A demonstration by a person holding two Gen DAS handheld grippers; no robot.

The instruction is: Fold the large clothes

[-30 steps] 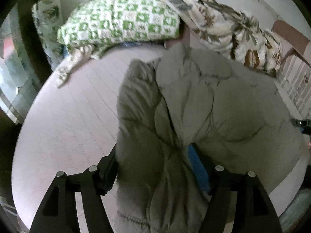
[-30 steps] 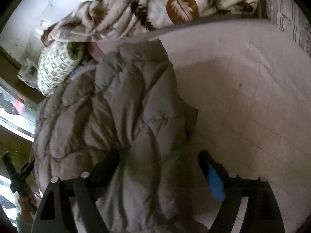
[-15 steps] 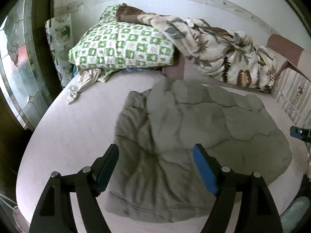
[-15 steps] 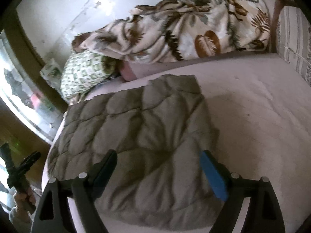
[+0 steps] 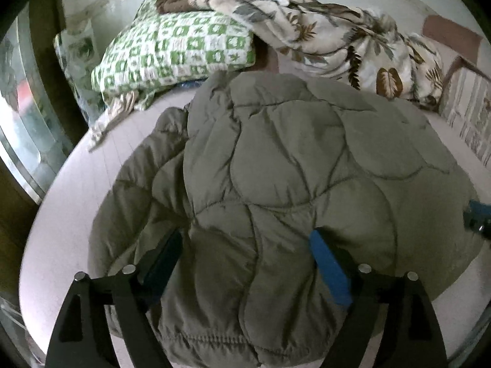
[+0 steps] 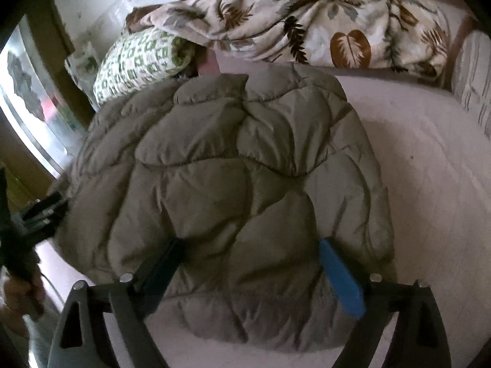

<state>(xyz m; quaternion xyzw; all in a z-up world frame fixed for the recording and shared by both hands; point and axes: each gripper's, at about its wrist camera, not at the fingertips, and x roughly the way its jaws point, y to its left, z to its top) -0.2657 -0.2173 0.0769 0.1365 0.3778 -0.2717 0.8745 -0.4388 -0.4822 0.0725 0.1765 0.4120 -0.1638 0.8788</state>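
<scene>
Both the left hand-held gripper [image 5: 245,257] and right hand-held gripper [image 6: 250,263] – jaws just widened, gripping nothing – straddle the olive-grey quilted puffer jacket's [image 5: 291,168] six-o'clock hem, likely to take the next fold.

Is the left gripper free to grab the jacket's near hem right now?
Probably yes. The left gripper is open over the jacket, its jaws just widened, nothing between them but quilted fabric, and the hem lies uncovered below.

Bare mattress [image 6: 429,184] right of jacket [image 6: 233,165]; pillow [image 5: 175,52], blanket [image 6: 307,21] behind.
</scene>
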